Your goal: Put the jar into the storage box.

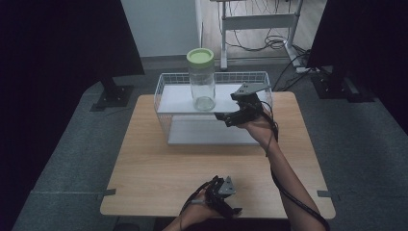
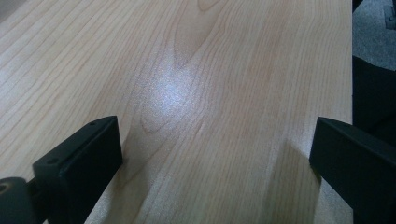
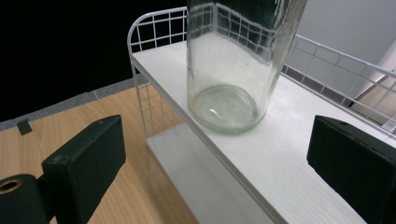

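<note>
Glass, clear and smooth: the jar with its green lid stands upright on the top shelf of the white wire rack. It looks rigid, slippery and breakable. The right hand-held gripper, jaws apart, sits at its 4 o'clock; mid-body seems the safest hold. The left hand-held gripper rests jaws apart on the table.

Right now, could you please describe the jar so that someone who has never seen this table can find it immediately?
On the far half of the wooden table stands a white wire rack with two white shelves. The glass jar stands upright on the upper shelf, just left of the right hand-held gripper. It is the sole clear container there, topped by a light green lid.
</note>
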Tool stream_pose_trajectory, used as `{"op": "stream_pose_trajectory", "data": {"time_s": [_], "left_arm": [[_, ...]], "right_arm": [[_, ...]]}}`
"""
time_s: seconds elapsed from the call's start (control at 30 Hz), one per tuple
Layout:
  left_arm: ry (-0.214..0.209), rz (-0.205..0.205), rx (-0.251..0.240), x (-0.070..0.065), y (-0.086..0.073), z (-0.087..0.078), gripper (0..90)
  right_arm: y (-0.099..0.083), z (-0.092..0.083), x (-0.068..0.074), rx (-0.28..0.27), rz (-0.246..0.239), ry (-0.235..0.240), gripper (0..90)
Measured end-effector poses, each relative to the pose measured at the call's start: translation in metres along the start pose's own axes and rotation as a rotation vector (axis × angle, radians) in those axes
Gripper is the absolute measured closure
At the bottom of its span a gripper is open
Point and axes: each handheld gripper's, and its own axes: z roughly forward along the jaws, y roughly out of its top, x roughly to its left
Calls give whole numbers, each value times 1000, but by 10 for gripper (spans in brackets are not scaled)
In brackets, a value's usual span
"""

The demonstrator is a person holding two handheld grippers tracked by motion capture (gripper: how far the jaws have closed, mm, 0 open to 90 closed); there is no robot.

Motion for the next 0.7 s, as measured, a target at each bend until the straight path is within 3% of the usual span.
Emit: {"op": "stream_pose_trajectory", "data": {"time_s": [0.7], "left_arm": [[-1,-1,1,0,0,0,22]], "right_arm": [[-24,-22,0,-2,16,-19,40]]}}
